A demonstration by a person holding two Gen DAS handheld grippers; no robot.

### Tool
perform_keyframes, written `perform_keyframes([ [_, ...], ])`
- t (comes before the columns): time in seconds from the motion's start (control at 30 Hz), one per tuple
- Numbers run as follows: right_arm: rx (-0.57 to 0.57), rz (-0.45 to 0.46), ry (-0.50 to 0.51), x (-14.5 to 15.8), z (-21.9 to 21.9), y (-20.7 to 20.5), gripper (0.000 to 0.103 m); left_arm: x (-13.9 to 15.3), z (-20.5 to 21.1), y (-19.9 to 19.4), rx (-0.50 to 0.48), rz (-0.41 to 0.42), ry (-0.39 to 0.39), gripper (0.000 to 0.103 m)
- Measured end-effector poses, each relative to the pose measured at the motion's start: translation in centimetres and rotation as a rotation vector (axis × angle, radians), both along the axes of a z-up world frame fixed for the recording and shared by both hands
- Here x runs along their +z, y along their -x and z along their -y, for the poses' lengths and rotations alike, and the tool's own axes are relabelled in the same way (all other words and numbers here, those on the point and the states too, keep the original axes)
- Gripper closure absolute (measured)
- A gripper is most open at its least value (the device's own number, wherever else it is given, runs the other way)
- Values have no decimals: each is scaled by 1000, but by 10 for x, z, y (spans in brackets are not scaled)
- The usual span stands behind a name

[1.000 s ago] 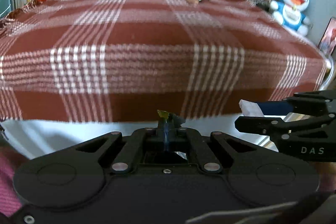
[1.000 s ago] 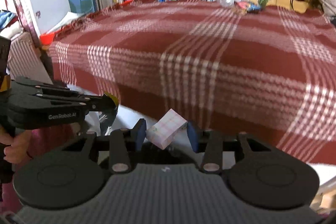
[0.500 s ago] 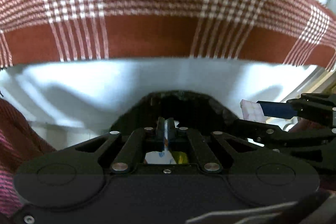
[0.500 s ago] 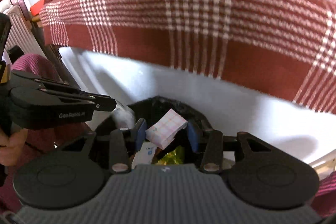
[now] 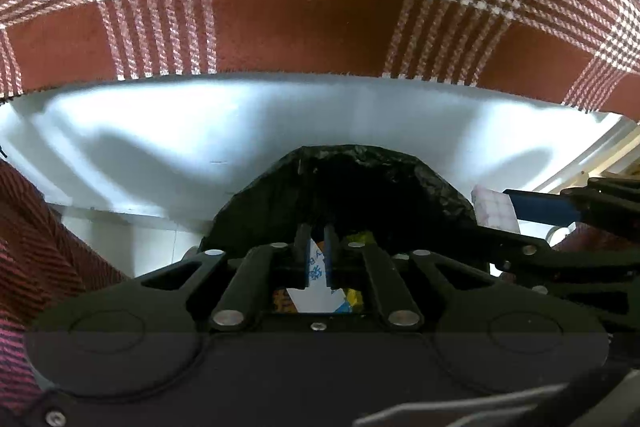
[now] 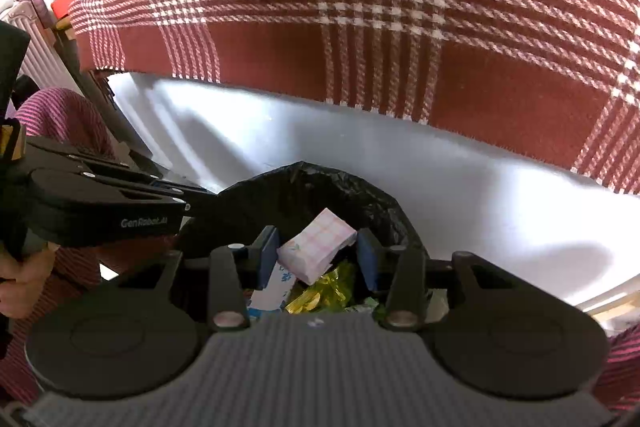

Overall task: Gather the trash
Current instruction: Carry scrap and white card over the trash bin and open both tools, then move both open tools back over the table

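Trash filled a black-lined bin (image 6: 316,187) that stood below the edge of the plaid blanket (image 6: 360,7), a handy spot for dropping scraps. Both grippers hung over the bin's mouth, presumably to let go there. The right gripper (image 6: 318,255) was opening, a pink checked packet (image 6: 316,247) between its pads over the bin. The left gripper (image 5: 317,251), nearly closed, was also opening with nothing visibly held; a white wrapper (image 5: 316,287) lay in the bin beneath it.
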State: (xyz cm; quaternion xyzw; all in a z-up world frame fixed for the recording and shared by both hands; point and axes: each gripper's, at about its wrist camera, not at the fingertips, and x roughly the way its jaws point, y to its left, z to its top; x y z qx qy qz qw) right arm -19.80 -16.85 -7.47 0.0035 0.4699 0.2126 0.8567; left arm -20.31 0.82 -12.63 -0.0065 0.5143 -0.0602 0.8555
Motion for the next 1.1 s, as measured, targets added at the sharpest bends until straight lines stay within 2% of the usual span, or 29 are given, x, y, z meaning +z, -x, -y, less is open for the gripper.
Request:
perform_keyframes([
  [0.07,2,2,-1,0,-1,-1,51,3,1,2,0,10,-5,90],
  [0.1,1,4,0,0,-1,-1,43,4,1,2,-3,13,-6,86],
  [0.17,2,7,-5,1,0,-1,38,7,1,3,-3,17,-1,66],
  [0.27,0,10,-11,2,2,-3,35,14,1,3,-6,34,11,57],
  [0.47,1,43,-11,14,4,-6,32,38,-1,3,-16,89,17,47],
  [0.6,0,102,-28,40,12,-8,29,72,-7,2,-38,168,34,39],
  [0.73,-2,184,-52,72,22,-13,25,114,-13,-2,-64,275,62,23],
  [0.87,-22,258,-71,101,33,-28,23,148,-11,-21,-96,364,70,20],
  [1.1,-130,351,-70,133,58,-65,23,185,-6,-74,-95,432,127,20],
])
